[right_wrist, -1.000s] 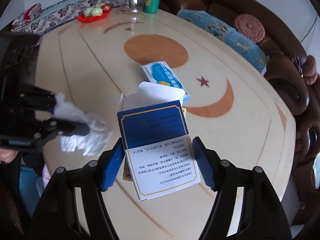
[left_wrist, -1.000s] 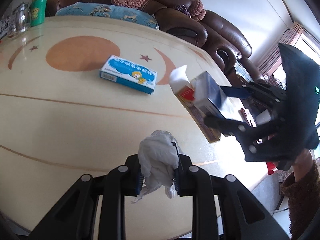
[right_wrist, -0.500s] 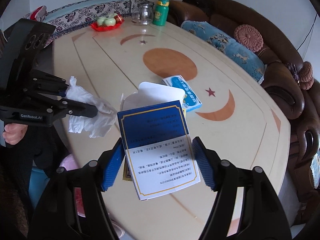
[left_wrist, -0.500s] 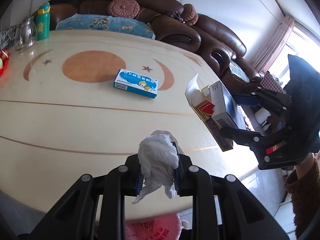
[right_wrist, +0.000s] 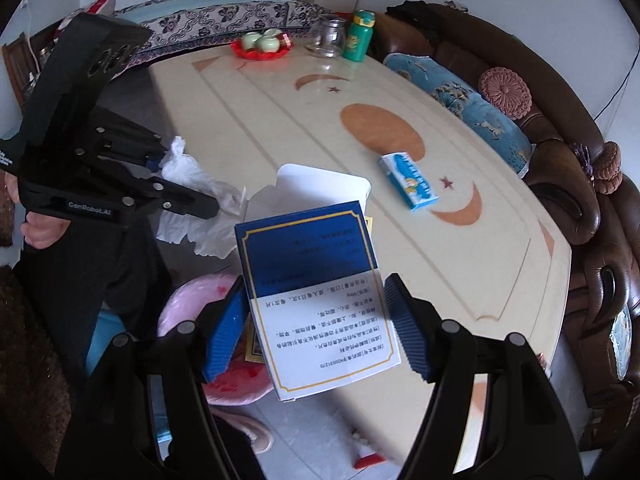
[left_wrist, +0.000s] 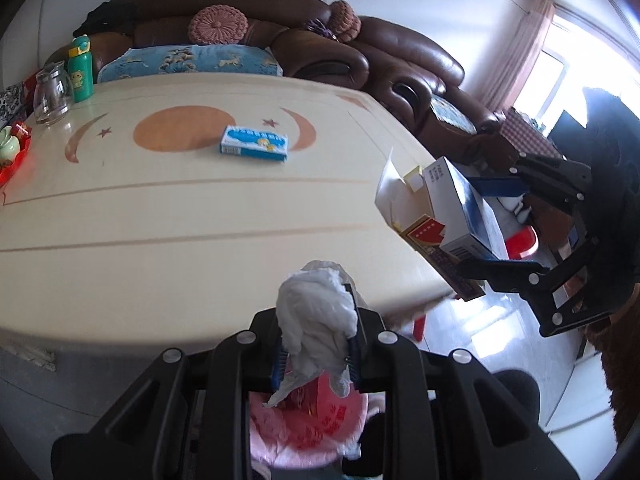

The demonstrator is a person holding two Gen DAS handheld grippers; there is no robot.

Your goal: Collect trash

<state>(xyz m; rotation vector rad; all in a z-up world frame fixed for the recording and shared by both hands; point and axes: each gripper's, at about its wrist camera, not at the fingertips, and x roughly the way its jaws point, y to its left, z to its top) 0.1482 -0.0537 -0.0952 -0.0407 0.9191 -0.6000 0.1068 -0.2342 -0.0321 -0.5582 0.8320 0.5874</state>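
Note:
My left gripper (left_wrist: 316, 344) is shut on a crumpled white tissue (left_wrist: 316, 316) and holds it off the table's near edge, above a pink plastic bag (left_wrist: 308, 424). The tissue (right_wrist: 192, 184) and left gripper (right_wrist: 188, 184) also show in the right wrist view. My right gripper (right_wrist: 316, 316) is shut on an open blue and white box (right_wrist: 316, 284), with another small carton under it, held above the pink bag (right_wrist: 200, 292). The box (left_wrist: 452, 208) shows at the right of the left wrist view. A small blue box (left_wrist: 255, 144) lies on the table.
The cream oval table (left_wrist: 160, 220) carries a glass jar (left_wrist: 50, 94), a green bottle (left_wrist: 80, 70) and a red tray with green cups (right_wrist: 262, 44) at its far end. A brown sofa (left_wrist: 340, 56) runs behind it. A red stool (left_wrist: 520, 242) stands on the floor.
Both grippers have drawn back from the table with their loads and now hang past its edge, with the pink bag in view below them.

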